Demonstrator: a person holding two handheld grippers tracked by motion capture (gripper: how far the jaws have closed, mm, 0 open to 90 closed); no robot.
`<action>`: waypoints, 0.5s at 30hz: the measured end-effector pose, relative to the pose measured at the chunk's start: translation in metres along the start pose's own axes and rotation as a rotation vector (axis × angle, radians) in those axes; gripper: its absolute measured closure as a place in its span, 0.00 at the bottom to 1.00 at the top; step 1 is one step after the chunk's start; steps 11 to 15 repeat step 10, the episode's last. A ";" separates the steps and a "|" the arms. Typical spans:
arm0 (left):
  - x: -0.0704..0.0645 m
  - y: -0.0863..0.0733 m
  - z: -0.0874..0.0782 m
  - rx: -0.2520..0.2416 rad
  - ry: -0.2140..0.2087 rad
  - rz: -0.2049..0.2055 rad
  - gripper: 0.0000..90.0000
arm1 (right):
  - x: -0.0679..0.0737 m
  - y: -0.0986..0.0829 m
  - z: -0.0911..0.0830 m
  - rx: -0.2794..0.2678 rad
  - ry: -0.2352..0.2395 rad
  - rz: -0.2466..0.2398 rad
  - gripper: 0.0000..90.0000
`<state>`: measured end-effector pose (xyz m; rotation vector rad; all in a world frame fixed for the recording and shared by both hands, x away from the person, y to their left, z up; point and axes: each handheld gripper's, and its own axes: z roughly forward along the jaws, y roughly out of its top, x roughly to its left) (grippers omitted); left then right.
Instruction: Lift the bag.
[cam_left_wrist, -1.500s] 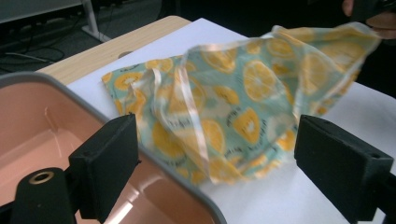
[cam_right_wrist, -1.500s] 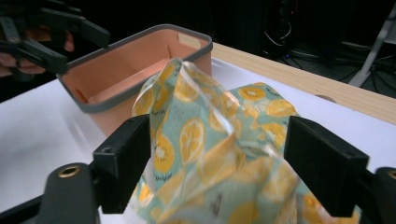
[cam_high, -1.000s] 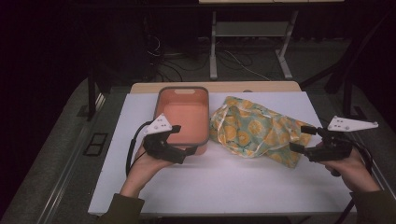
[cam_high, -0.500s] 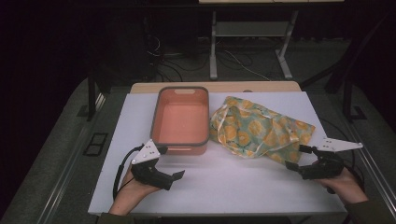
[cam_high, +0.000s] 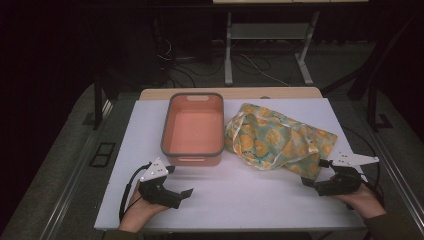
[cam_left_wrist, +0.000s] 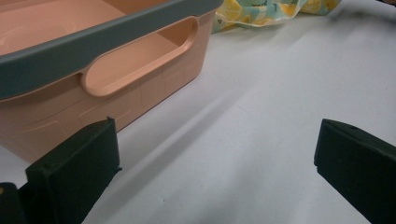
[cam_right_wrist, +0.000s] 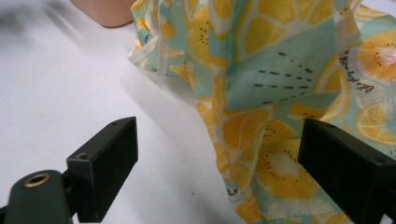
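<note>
Right gripper (cam_high: 311, 181) wide open, low at lower right just short of the lemon-print cloth (cam_high: 277, 140) crumpled right of centre beside the salmon bin (cam_high: 192, 150); approach stage, probably needing a forward nudge onto the near hem.

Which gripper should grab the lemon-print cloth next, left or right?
Right, probably. The right gripper sits open at the near edge of the cloth, which lies just ahead of its jaws. The left gripper, also open, faces the pink bin, farther from the cloth.
</note>
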<state>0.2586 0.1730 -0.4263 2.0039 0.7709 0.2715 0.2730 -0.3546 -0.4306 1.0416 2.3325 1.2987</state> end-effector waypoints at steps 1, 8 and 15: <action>0.000 0.000 0.000 -0.002 -0.003 -0.002 0.00 | 0.000 0.000 0.000 0.000 0.000 0.000 0.13; -0.001 0.001 0.000 -0.008 -0.008 -0.003 0.00 | 0.000 0.000 0.001 0.001 0.003 -0.001 0.13; -0.001 0.001 0.000 -0.006 -0.010 -0.001 0.00 | 0.000 0.000 0.000 0.001 0.004 -0.002 0.13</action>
